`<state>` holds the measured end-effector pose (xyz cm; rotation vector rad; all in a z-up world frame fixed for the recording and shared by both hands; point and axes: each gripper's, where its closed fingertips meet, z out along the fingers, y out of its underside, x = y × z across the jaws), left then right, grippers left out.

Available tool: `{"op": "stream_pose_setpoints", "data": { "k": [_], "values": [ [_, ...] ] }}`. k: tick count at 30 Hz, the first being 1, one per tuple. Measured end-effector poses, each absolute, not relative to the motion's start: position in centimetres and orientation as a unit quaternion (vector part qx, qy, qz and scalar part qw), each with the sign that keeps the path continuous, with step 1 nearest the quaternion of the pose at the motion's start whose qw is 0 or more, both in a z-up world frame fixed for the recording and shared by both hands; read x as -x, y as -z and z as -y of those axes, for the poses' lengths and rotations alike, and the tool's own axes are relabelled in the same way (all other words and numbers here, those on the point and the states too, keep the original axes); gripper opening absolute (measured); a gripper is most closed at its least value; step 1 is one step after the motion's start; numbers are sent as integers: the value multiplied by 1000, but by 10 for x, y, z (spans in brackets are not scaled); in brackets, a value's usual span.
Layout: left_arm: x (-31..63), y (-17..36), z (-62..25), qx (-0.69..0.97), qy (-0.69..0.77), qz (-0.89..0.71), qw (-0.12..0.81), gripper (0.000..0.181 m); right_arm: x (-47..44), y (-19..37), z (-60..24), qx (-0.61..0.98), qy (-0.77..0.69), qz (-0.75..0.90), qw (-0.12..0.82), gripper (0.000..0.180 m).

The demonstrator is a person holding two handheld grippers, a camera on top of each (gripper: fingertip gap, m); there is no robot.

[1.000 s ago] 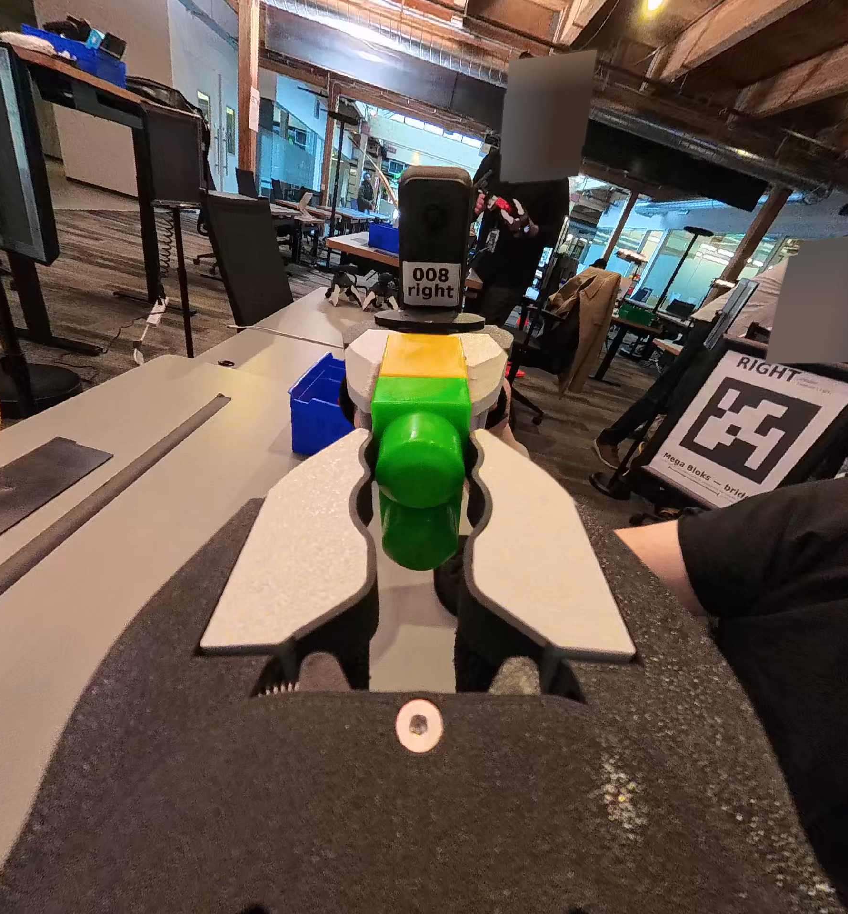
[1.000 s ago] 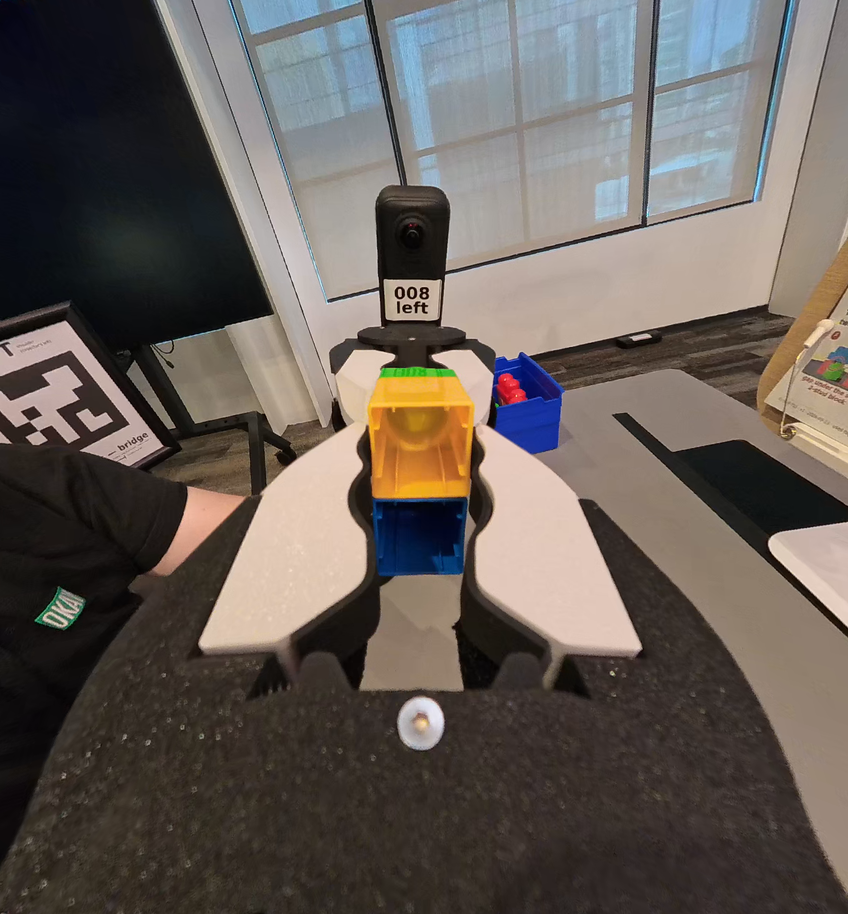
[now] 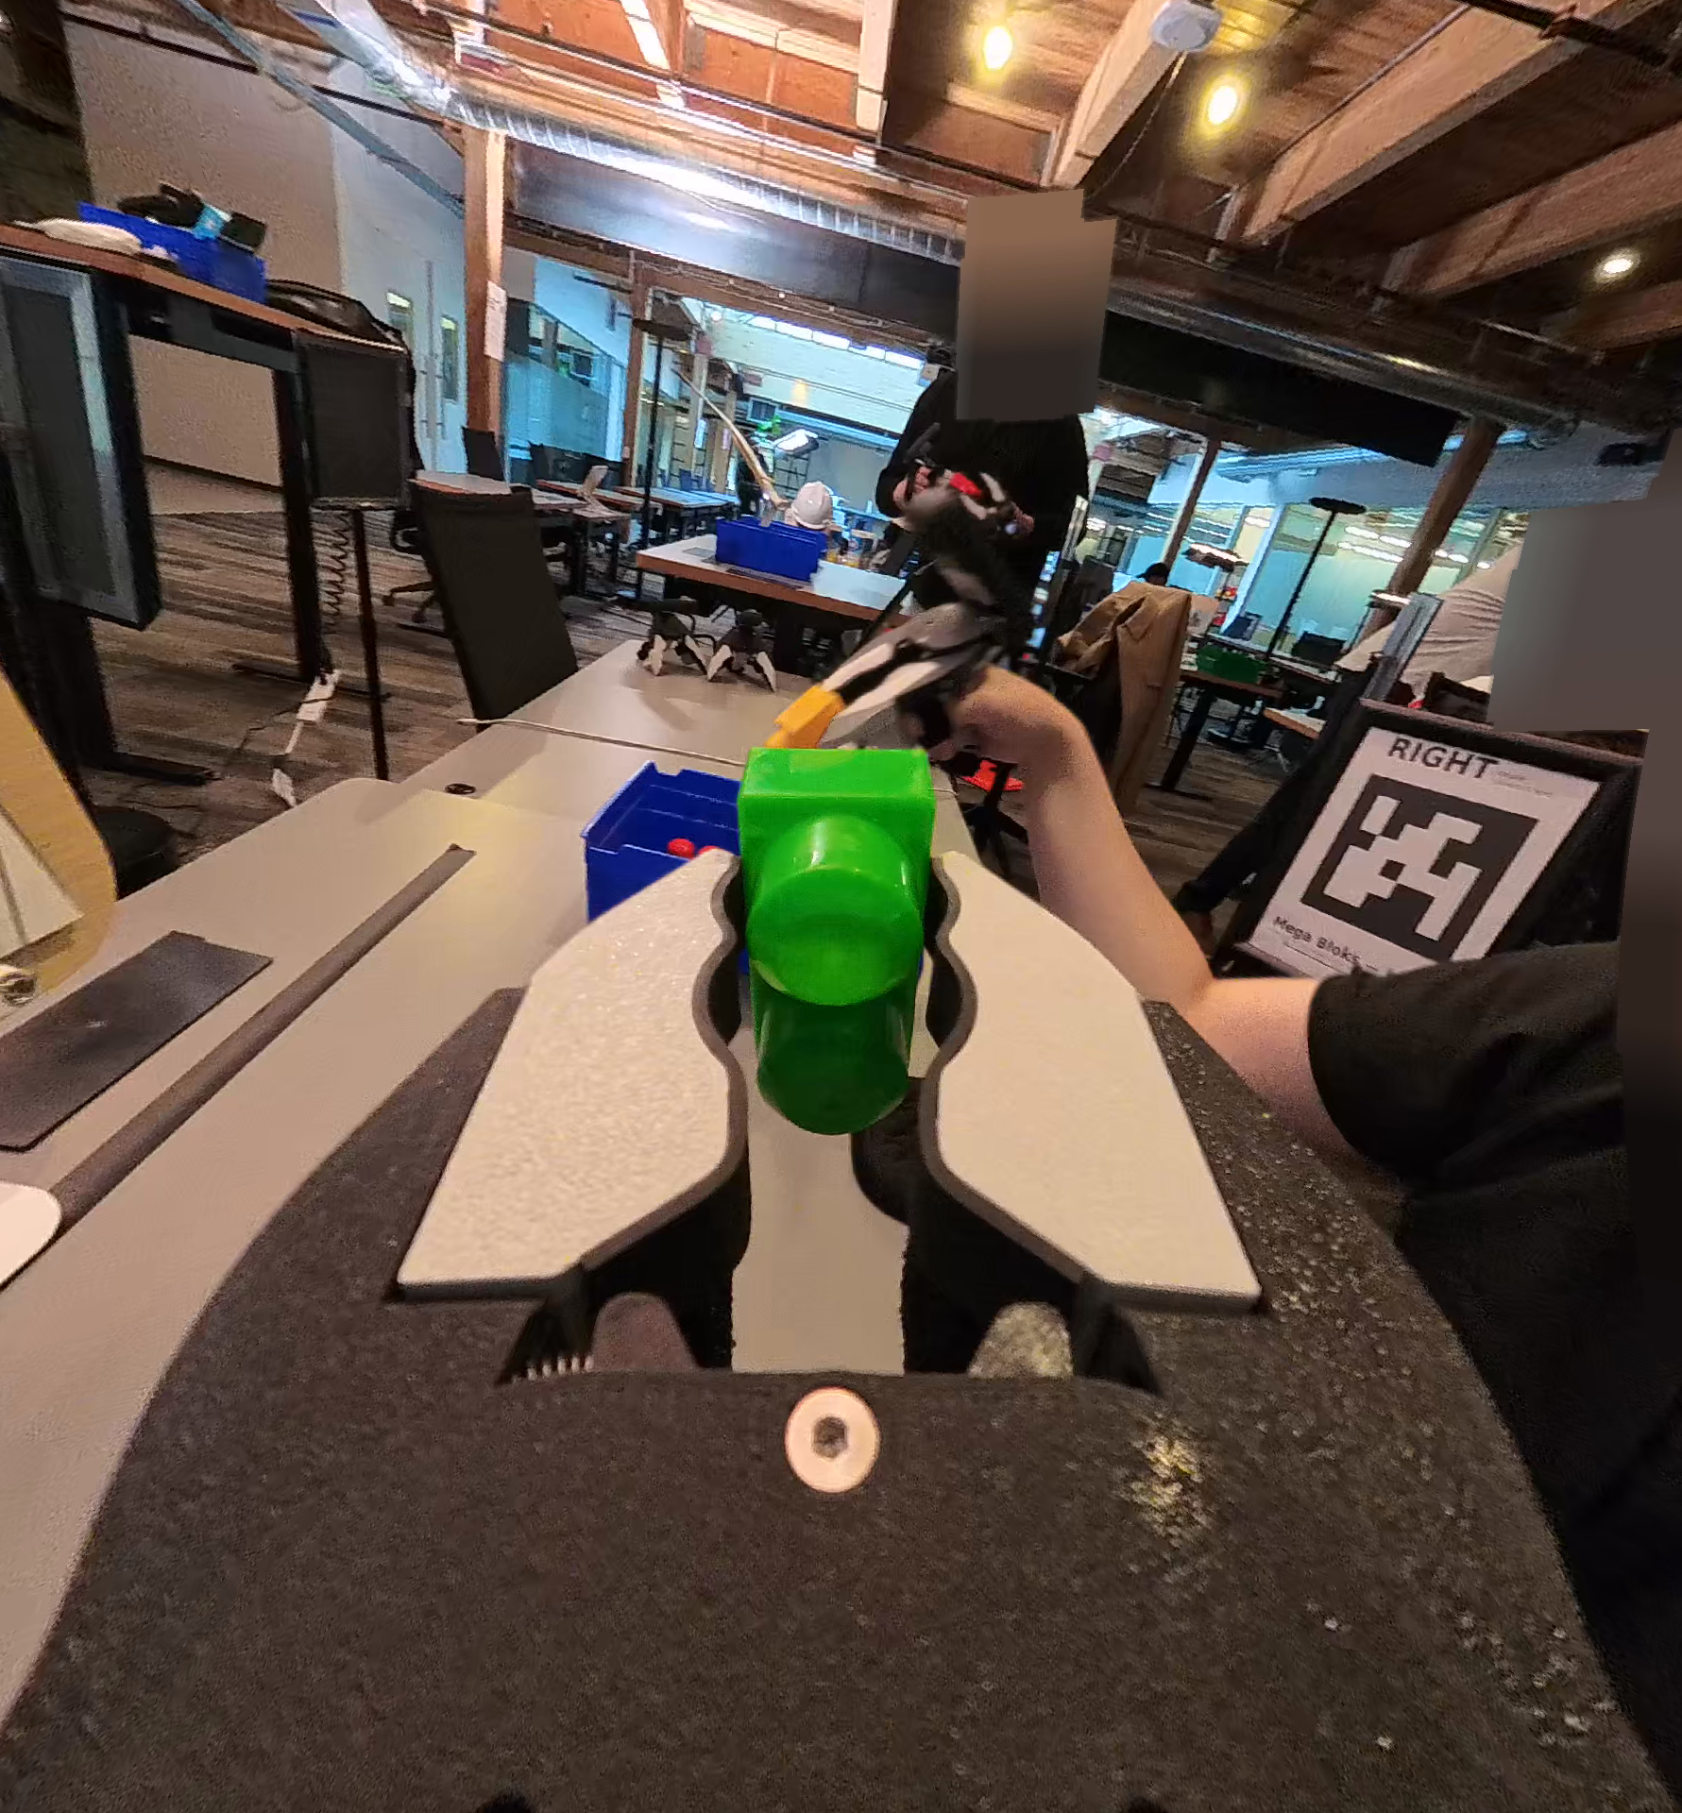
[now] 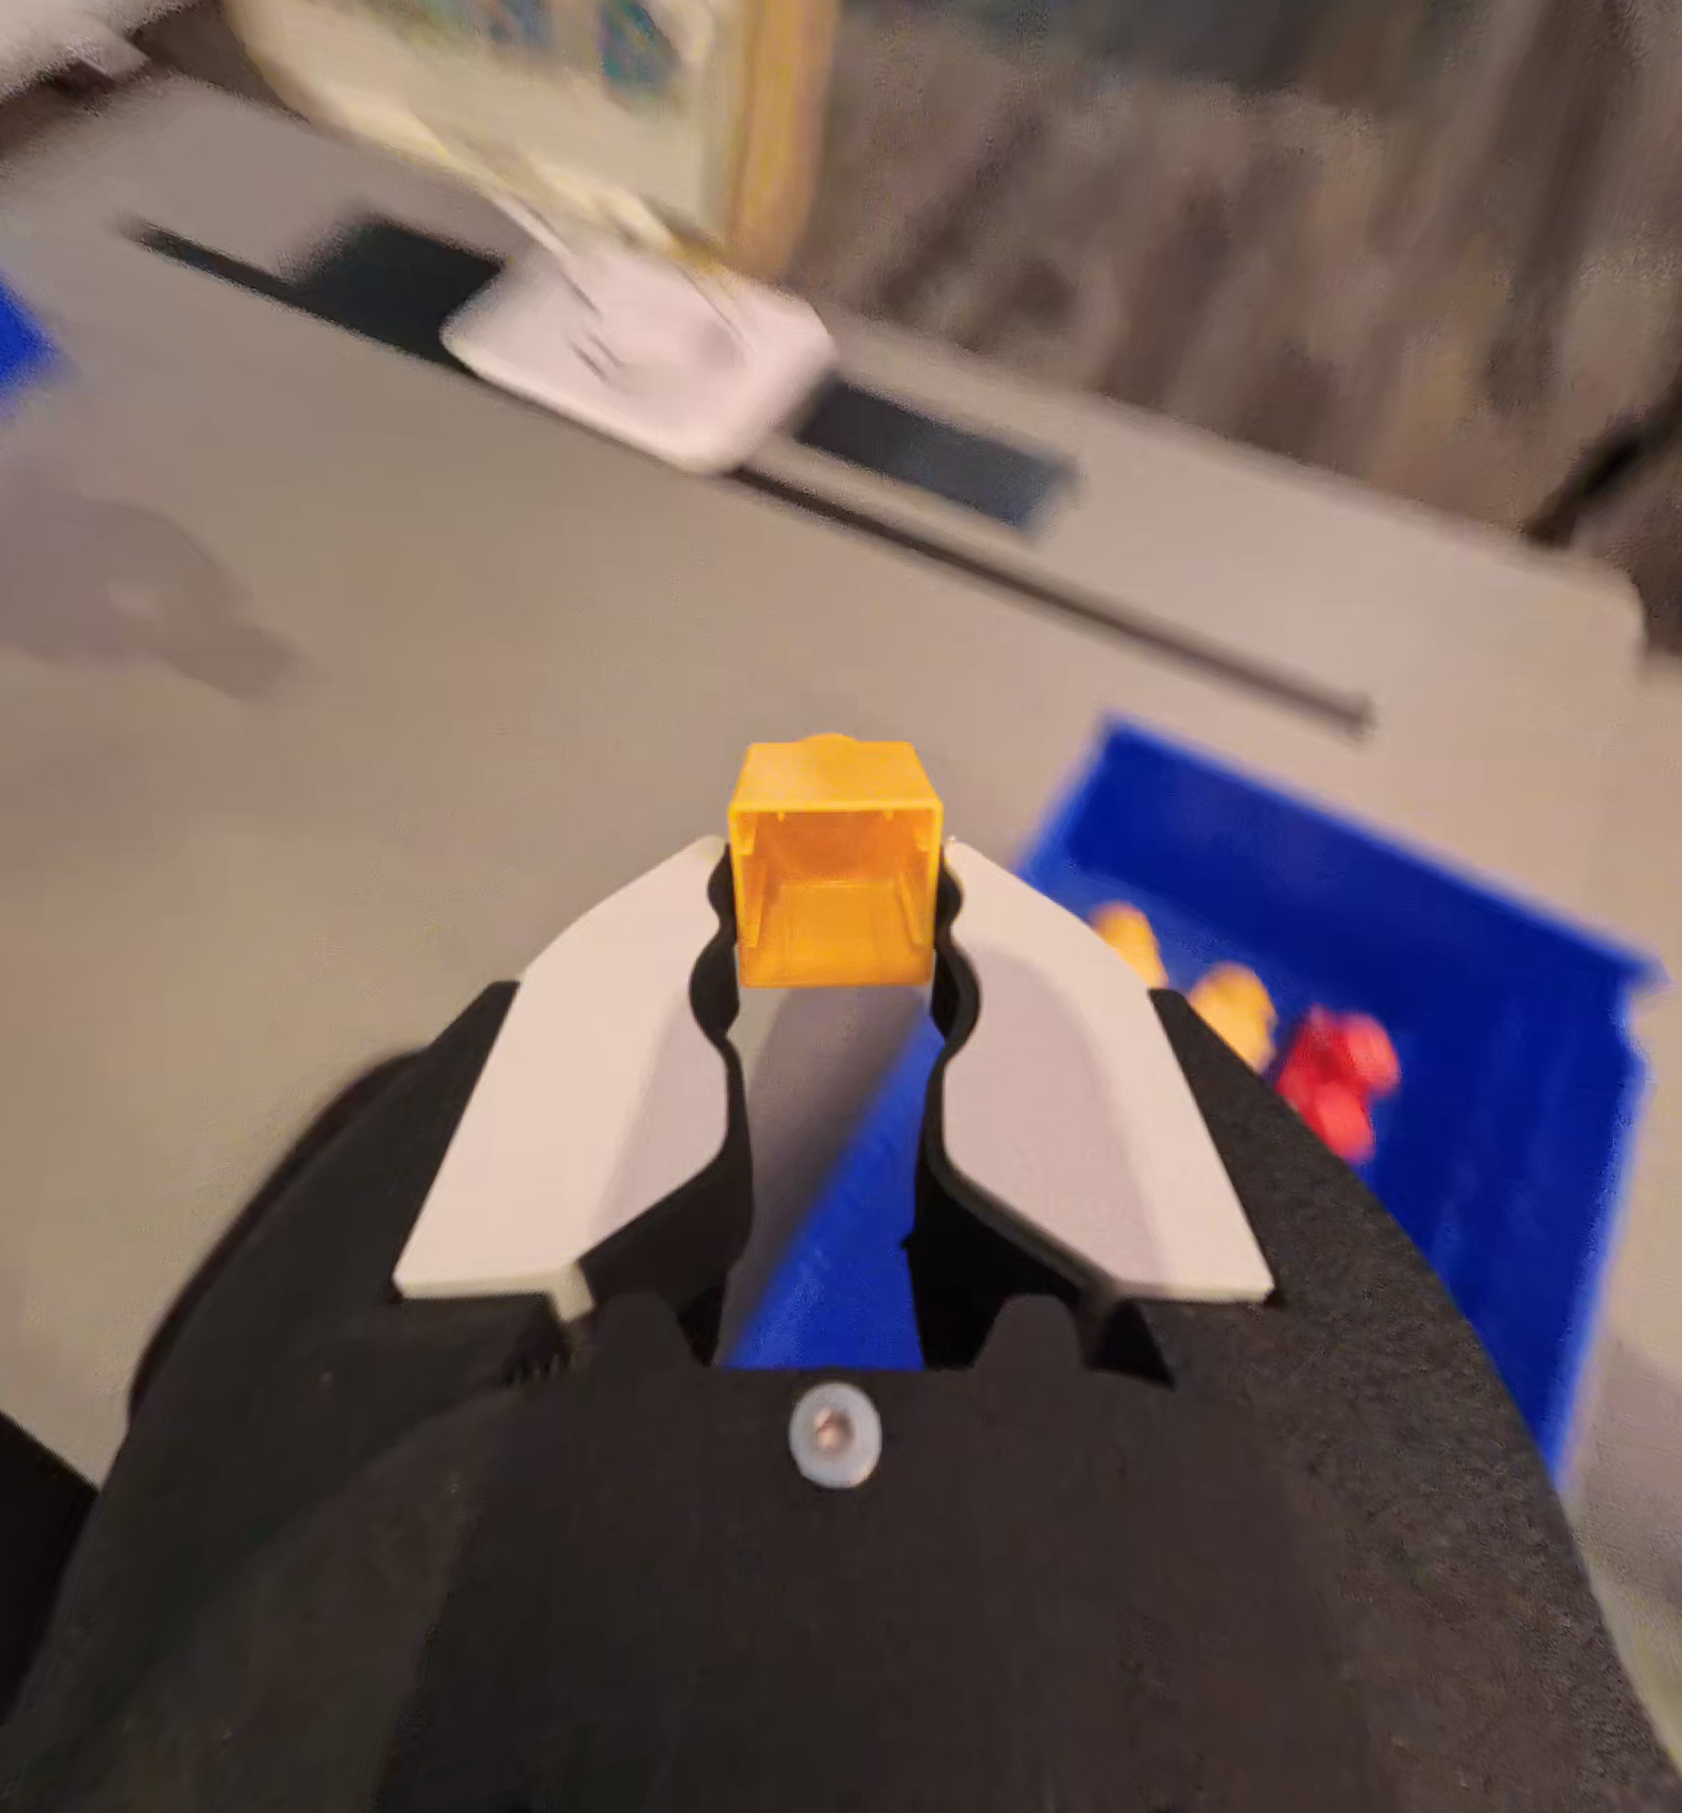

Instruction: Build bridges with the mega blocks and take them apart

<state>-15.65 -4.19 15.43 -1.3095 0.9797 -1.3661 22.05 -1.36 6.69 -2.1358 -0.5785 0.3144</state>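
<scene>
Clamping a green block (image 3: 832, 942) between its fingers, the left gripper (image 3: 832, 912) hangs above the grey table (image 3: 346, 942). The right gripper (image 4: 837, 883) pinches a yellow block (image 4: 835, 883) over a blue bin (image 4: 1465, 981) (loose red and yellow blocks inside). A framed sign (image 3: 1425, 863) bears a printed square code and lettering.

A smooth light-grey table (image 3: 258, 991) carries everything. A long dark groove (image 3: 258, 1020) runs along its top, with a flat black rectangular mat (image 3: 91, 1030) beside it and a white rounded-corner board (image 4: 640, 363) lying near that mat. An open blue plastic bin (image 4: 1465, 981) stands on the table, holding a red block (image 4: 1337, 1079) and some yellow-orange blocks (image 4: 1229, 1010). A gold-edged board (image 3: 22, 804) stands tilted near the table's edge by the mat.
</scene>
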Motion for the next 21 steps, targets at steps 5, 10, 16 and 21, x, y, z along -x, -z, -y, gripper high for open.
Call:
{"op": "stream_pose_setpoints", "data": {
  "k": [5,10,16,21],
  "values": [
    [143,-149,50,540,553,-425,471,34,-310,41,34,937,-132,161,280,36],
    [135,-146,56,539,555,-434,461,34,-324,101,52,944,-151,178,234,36],
    [129,-141,58,545,554,-439,452,34,-322,135,60,950,-156,199,181,37],
    [125,-140,60,545,552,-444,449,34,-330,112,47,939,-131,192,252,45]
  ]
}}
